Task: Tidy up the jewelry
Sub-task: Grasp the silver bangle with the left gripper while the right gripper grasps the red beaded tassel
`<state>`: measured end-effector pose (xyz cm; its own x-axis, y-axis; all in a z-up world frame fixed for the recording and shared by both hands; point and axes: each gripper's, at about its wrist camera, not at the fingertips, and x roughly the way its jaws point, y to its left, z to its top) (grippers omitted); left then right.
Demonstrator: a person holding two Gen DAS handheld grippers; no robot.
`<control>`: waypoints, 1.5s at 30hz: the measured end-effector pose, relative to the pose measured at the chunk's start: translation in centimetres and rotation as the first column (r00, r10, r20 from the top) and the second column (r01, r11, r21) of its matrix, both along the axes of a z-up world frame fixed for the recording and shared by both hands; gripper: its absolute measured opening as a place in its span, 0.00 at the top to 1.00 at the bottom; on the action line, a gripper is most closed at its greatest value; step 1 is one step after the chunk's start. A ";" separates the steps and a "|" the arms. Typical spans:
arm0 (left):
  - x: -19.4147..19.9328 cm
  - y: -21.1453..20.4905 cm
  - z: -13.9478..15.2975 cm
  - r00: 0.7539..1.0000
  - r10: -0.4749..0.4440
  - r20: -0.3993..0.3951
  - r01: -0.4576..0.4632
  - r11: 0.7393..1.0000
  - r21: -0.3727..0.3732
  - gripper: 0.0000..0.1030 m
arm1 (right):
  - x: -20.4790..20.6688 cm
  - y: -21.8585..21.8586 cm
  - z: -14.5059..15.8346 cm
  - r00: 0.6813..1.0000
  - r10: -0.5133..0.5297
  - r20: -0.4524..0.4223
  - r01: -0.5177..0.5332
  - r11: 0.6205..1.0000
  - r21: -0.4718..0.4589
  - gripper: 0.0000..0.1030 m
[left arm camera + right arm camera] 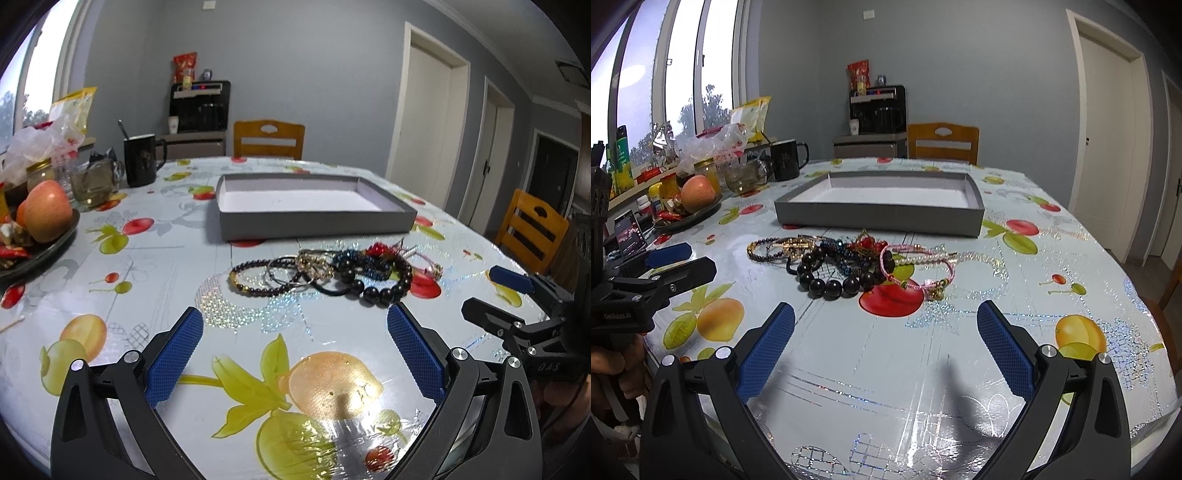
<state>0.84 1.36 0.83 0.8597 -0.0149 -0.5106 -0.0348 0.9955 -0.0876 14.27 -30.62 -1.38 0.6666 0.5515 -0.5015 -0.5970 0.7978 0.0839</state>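
Right wrist view: the right gripper (885, 317) is held spread, nothing between its fingers; the left gripper (295, 321) likewise. Beyond both fingertips the bracelets (846, 264) are heaped before the grey box (879, 216) — 1 pinch could drag several tangled strands.

Table (110, 369) wearing a fruit-print cloth is carrying: bracelet pile (325, 275) lying centre, grey tray (314, 221) sitting just beyond it, black mug (142, 158) and fruit plate (55, 247) standing far left
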 end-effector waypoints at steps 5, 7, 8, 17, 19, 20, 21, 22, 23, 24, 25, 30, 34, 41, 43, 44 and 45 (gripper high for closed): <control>0.4 0.0 0.5 0.999 -0.015 -0.037 0.016 0.999 0.030 0.04 | 0.5 -0.1 -0.1 0.999 0.006 -0.054 -0.007 1.000 -0.016 0.05; 0.6 0.1 1.0 0.998 -0.031 -0.049 0.033 0.999 0.033 0.04 | 0.9 0.1 0.1 0.995 0.033 -0.098 -0.034 0.999 -0.011 0.05; 0.8 0.3 1.4 0.998 -0.039 -0.059 0.041 0.998 0.039 0.04 | 1.1 0.2 0.2 0.993 0.040 -0.111 -0.042 0.999 -0.013 0.05; 4.8 1.5 2.5 0.962 -0.153 -0.225 0.167 0.985 0.043 0.05 | 3.4 0.7 2.8 0.975 0.133 -0.176 -0.146 0.987 -0.067 0.05; 5.7 1.5 2.6 0.952 -0.176 -0.251 0.197 0.978 0.062 0.06 | 4.3 0.9 3.4 0.973 0.149 -0.175 -0.168 0.981 -0.099 0.05; 6.0 1.5 2.6 0.948 -0.185 -0.258 0.207 0.977 0.061 0.06 | 4.8 1.0 3.7 0.972 0.156 -0.178 -0.177 0.978 -0.111 0.05; 6.4 1.6 2.7 0.943 -0.196 -0.269 0.219 0.974 0.055 0.07 | 5.3 1.2 3.8 0.970 0.162 -0.182 -0.185 0.976 -0.118 0.05; 6.9 1.7 2.6 0.937 -0.208 -0.280 0.228 0.973 0.043 0.07 | 5.9 1.3 3.8 0.967 0.165 -0.192 -0.192 0.973 -0.129 0.06; 7.3 1.8 2.6 0.934 -0.215 -0.286 0.234 0.972 0.034 0.08 | 6.3 1.4 3.7 0.965 0.169 -0.201 -0.199 0.970 -0.140 0.09; 7.6 1.9 2.6 0.931 -0.222 -0.291 0.240 0.970 0.028 0.09 | 6.8 1.6 3.5 0.963 0.172 -0.209 -0.205 0.967 -0.149 0.11; 8.0 1.9 2.6 0.926 -0.230 -0.299 0.247 0.969 0.019 0.11 | 7.2 1.8 3.4 0.959 0.177 -0.220 -0.214 0.964 -0.157 0.16; 9.8 1.1 2.8 0.913 -0.260 -0.316 0.282 0.959 0.027 0.26 | 8.6 2.8 1.9 0.941 0.195 -0.275 -0.250 0.951 -0.183 0.26; 11.7 -0.1 2.6 0.898 -0.287 -0.333 0.314 0.949 0.030 0.31 | 9.0 3.2 1.2 0.939 0.192 -0.285 -0.252 0.949 -0.190 0.29; 13.6 -2.4 1.8 0.880 -0.317 -0.354 0.361 0.930 0.064 0.41 | 9.0 3.3 2.1 0.944 0.207 -0.258 -0.258 0.948 -0.185 0.29; 13.9 -2.7 1.4 0.877 -0.314 -0.362 0.367 0.927 0.084 0.48 | 8.9 3.8 2.4 0.945 0.219 -0.244 -0.269 0.943 -0.195 0.34; 14.0 -2.6 1.2 0.874 -0.317 -0.367 0.371 0.925 0.085 0.52 | 8.9 4.1 2.5 0.945 0.224 -0.239 -0.274 0.940 -0.202 0.38; 14.0 -2.6 0.9 0.871 -0.319 -0.373 0.375 0.923 0.086 0.57 | 8.8 4.5 2.6 0.944 0.234 -0.232 -0.284 0.935 -0.213 0.39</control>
